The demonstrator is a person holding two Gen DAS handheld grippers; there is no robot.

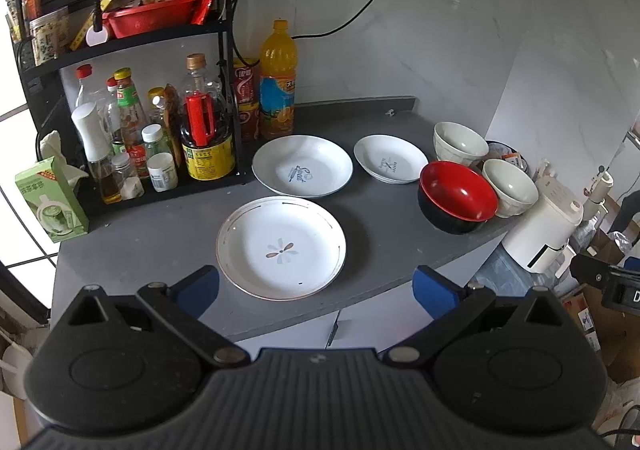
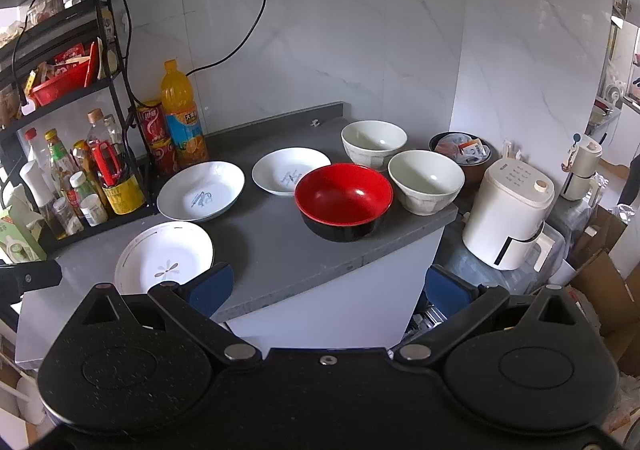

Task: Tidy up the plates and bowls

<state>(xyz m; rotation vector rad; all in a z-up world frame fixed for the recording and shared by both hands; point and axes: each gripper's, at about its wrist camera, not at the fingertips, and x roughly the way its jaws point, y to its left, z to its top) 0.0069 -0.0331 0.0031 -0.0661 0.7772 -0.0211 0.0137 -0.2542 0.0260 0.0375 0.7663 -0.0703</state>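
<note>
Three white plates lie on the grey counter (image 1: 160, 234): a flower-patterned plate (image 1: 281, 247) (image 2: 164, 256) nearest me, a plate with blue lettering (image 1: 302, 166) (image 2: 201, 191) behind it, and a smaller plate (image 1: 390, 159) (image 2: 291, 171) to the right. A red-and-black bowl (image 1: 457, 197) (image 2: 344, 201) stands by two white bowls (image 1: 460, 143) (image 1: 509, 187) (image 2: 374, 144) (image 2: 426, 181). My left gripper (image 1: 318, 292) hovers open just before the flower plate. My right gripper (image 2: 329, 290) is open over the counter's front edge, empty.
A black rack (image 1: 120, 50) full of sauce bottles stands at the left, with an orange drink bottle (image 1: 277, 80) and red cans beside it. A green tissue box (image 1: 50, 202) sits at the counter's left end. A white appliance (image 2: 508, 210) stands below the right edge.
</note>
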